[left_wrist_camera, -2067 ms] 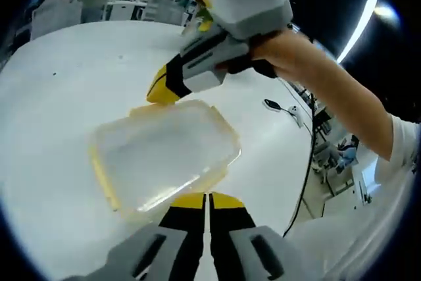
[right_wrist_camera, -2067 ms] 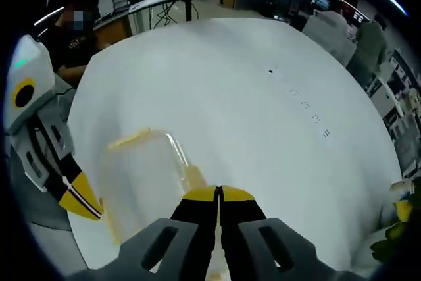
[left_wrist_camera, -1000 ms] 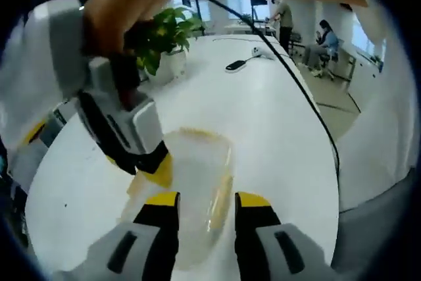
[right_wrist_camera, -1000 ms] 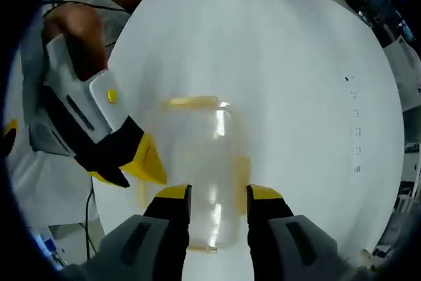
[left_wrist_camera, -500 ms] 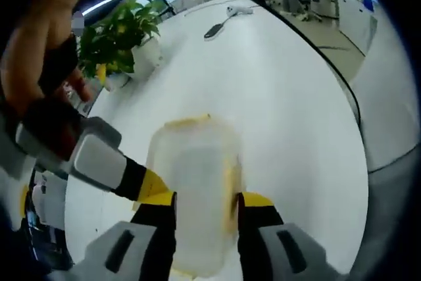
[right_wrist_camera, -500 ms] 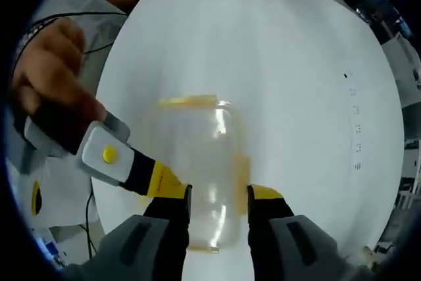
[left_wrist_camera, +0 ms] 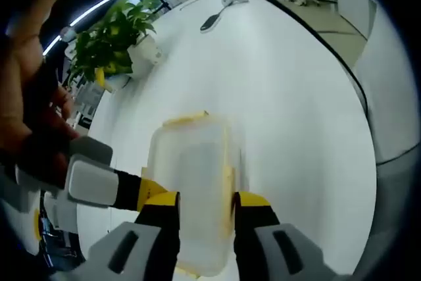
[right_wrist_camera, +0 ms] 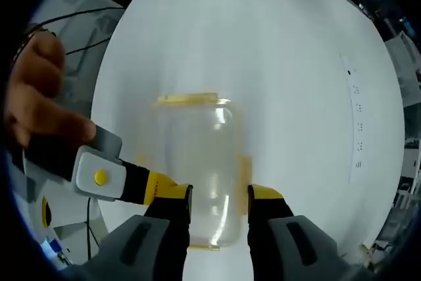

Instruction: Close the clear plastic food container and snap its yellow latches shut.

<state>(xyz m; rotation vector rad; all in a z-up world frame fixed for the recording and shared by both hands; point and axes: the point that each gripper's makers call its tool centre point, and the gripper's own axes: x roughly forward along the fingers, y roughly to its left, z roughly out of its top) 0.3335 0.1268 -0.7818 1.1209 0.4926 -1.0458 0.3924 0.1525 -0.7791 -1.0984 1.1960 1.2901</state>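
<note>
The clear plastic container [left_wrist_camera: 194, 169] lies flat on the white table [left_wrist_camera: 289, 97] with its lid down. Yellow latches [left_wrist_camera: 185, 120] show at its far end and along one side. My left gripper [left_wrist_camera: 205, 201] is open, its jaws straddling the container's near half from above. The right gripper [left_wrist_camera: 150, 189] reaches in from the left, its yellow tip at the container's side. In the right gripper view the same container [right_wrist_camera: 197, 162] lies between the jaws of my open right gripper [right_wrist_camera: 218, 192], a yellow latch [right_wrist_camera: 187, 99] at its far end. The left gripper [right_wrist_camera: 164, 185] enters from the left.
A potted plant [left_wrist_camera: 108, 44] stands at the table's far left, with a dark handset [left_wrist_camera: 212, 23] and a black cable [left_wrist_camera: 316, 51] beyond the container. A person's hand [right_wrist_camera: 39, 97] holds the other gripper. The table edge [right_wrist_camera: 105, 83] curves close on the left.
Both grippers were shut beside the container two seconds ago; they opened and swung over it, straddling it. In the last half second each has barely shifted.
</note>
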